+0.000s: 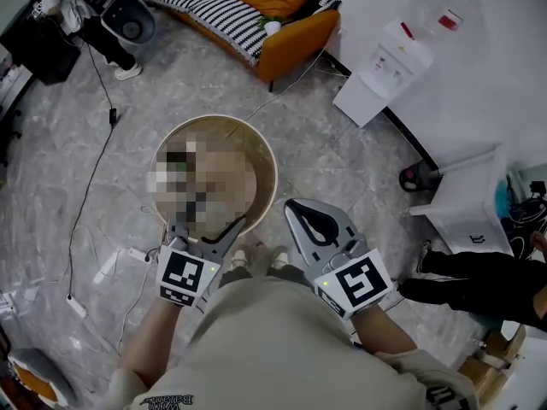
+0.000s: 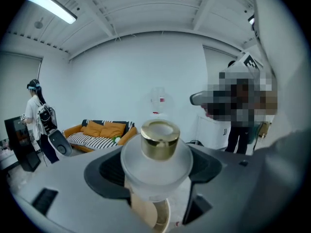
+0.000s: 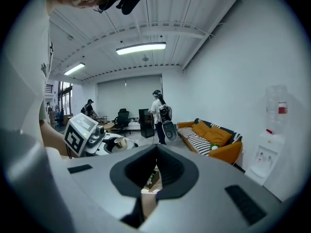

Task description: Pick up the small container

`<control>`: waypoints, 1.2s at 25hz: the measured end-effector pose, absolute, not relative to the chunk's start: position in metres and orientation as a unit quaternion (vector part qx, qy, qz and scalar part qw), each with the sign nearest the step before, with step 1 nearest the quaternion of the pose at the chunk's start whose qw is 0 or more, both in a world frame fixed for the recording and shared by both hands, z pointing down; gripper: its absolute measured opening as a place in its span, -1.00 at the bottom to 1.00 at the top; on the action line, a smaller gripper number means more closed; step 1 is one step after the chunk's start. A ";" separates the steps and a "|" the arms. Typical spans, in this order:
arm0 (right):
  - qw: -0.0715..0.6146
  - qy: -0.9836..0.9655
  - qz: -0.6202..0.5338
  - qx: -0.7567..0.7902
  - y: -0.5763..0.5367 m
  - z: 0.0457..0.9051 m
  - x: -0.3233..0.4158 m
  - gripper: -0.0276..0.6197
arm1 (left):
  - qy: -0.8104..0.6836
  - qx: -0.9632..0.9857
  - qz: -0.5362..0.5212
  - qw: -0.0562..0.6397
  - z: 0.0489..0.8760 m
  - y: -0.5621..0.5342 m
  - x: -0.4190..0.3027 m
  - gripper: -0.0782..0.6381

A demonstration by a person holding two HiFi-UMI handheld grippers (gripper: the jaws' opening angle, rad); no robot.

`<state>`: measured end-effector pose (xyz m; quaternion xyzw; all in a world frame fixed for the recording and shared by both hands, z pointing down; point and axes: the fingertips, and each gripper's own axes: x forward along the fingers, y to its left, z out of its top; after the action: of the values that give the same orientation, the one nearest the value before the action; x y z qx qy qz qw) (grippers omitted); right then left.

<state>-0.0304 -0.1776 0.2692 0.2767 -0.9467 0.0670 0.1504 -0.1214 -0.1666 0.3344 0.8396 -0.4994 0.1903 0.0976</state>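
Observation:
The small container [image 2: 158, 152] is a frosted glass jar with a gold cap. It sits upright between the jaws of my left gripper [image 2: 156, 181], which is shut on it. In the head view the left gripper [image 1: 208, 236] hangs at the near edge of a round wooden table [image 1: 267, 171]; a mosaic patch covers the tabletop and the jar does not show. The right gripper view shows the jar's gold cap [image 3: 118, 142] in the left gripper [image 3: 85, 134]. My right gripper [image 1: 299, 212] is to the right of the table, shut, with nothing in it; its jaws [image 3: 155, 154] meet at the tips.
An orange sofa [image 1: 261, 2] with a striped blanket stands at the back. A white water dispenser [image 1: 389, 58] is against the right wall. A white cabinet [image 1: 466, 207] and a person's dark legs [image 1: 479, 280] are at the right. Cables [image 1: 90, 186] run over the floor at the left.

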 end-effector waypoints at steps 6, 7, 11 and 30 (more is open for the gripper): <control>0.164 -0.947 0.063 0.268 -0.162 0.272 -0.030 -0.92 | -0.485 0.847 0.185 0.115 0.331 -0.135 -0.115 0.17; 0.166 -0.948 0.061 0.266 -0.160 0.272 -0.029 -0.92 | -0.487 0.846 0.184 0.116 0.331 -0.132 -0.114 0.17; 0.164 -0.950 0.057 0.259 -0.157 0.272 -0.029 -0.92 | -0.494 0.843 0.184 0.112 0.326 -0.127 -0.114 0.17; 0.136 -0.954 0.054 0.261 -0.157 0.264 -0.018 -0.92 | -0.504 0.835 0.192 0.110 0.315 -0.122 -0.103 0.17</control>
<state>-0.0182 -0.1571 0.2640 0.2611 -0.9541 0.0540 0.1362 -0.1033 -0.1224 0.3151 0.8351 -0.5035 0.1922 0.1101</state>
